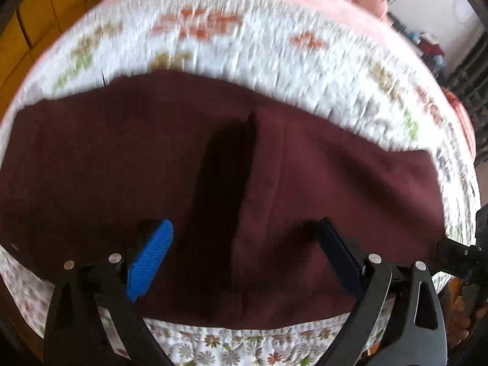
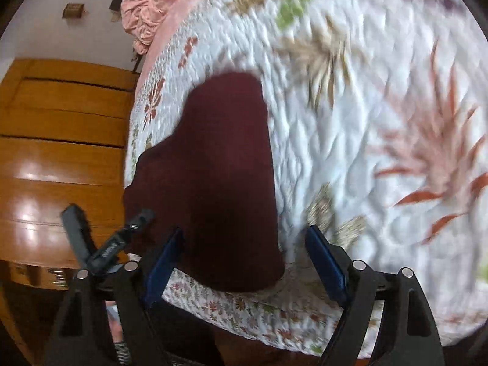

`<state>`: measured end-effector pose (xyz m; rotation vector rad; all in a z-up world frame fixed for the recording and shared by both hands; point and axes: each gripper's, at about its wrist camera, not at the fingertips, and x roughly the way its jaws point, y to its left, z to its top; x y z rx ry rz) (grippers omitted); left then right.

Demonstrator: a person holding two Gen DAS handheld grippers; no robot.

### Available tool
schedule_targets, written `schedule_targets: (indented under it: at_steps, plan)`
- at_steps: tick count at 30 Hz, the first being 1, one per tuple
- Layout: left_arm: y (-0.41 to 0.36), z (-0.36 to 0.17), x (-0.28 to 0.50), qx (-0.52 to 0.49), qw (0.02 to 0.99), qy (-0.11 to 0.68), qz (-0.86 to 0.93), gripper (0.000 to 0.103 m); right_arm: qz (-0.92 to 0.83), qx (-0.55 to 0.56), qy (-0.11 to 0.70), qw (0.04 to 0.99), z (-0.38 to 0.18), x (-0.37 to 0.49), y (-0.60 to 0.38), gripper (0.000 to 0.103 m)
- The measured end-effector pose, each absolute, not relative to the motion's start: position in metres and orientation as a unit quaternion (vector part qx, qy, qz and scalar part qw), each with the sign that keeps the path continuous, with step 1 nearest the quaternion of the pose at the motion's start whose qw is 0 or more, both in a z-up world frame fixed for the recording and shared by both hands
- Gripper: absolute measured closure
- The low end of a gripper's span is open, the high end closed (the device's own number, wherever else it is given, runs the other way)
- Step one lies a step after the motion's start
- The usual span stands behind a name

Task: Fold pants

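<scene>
The maroon pants (image 1: 213,167) are spread flat on the floral quilt (image 1: 244,39) of the bed. The jaws of the left gripper (image 1: 244,244) and right gripper (image 2: 244,253) are held wide above them, with nothing gripped.

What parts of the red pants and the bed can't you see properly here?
- Left wrist view: the maroon pants run off the left edge; a dark fold shadow hides the middle.
- Right wrist view: the left hand-held gripper covers the pants' near-left corner.
- Both views: the floral quilt pattern is motion-blurred.

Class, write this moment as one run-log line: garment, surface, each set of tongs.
dark maroon cloth pants: flat | floral quilted white bedspread: beneath | left tongs: open, empty | right tongs: open, empty
</scene>
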<state>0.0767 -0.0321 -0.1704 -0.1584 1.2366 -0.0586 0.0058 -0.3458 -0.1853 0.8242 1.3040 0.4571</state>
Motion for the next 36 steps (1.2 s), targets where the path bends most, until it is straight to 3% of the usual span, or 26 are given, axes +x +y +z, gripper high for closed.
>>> schedule_targets:
  at_steps: [1,3,6,10,14,15,17,19,27,33,36]
  plan:
    - [-0.03,-0.179,0.074,-0.084,0.803,0.589,-0.025,0.008,0.207,0.362,0.583,0.697,-0.189,0.005,-0.34,0.03]
    - [-0.03,-0.18,0.067,-0.081,0.813,0.576,-0.03,0.008,0.216,0.348,0.58,0.704,-0.187,0.003,-0.334,0.057]
    - [-0.031,-0.177,0.061,-0.081,0.81,0.58,-0.037,0.007,0.238,0.353,0.555,0.715,-0.161,0.001,-0.339,0.068]
    - [-0.033,-0.168,0.046,-0.114,0.813,0.568,-0.054,0.007,0.255,0.326,0.508,0.755,-0.121,-0.012,-0.341,0.068]
    - [-0.037,-0.177,0.033,-0.094,0.822,0.559,-0.054,0.006,0.179,0.258,0.58,0.752,-0.169,-0.015,-0.333,0.065]
    - [-0.04,-0.175,0.031,-0.082,0.825,0.557,-0.056,0.006,0.178,0.285,0.582,0.741,-0.182,-0.015,-0.34,0.063]
    - [-0.042,-0.173,0.03,-0.079,0.824,0.559,-0.055,0.006,0.188,0.33,0.571,0.728,-0.183,-0.017,-0.351,0.057]
    - [-0.036,-0.168,0.033,-0.102,0.815,0.568,-0.057,0.006,0.175,0.294,0.566,0.75,-0.165,-0.018,-0.354,0.053]
    - [-0.055,-0.117,0.07,-0.117,0.845,0.515,-0.088,0.006,0.184,0.191,0.508,0.82,-0.086,0.009,-0.326,0.055]
    - [-0.083,-0.157,0.108,-0.006,0.828,0.56,-0.021,0.006,0.159,0.149,0.55,0.806,-0.118,0.062,-0.289,0.059]
    - [-0.066,-0.181,0.109,-0.038,0.804,0.593,-0.02,0.002,0.134,0.132,0.576,0.795,-0.146,0.07,-0.286,0.063]
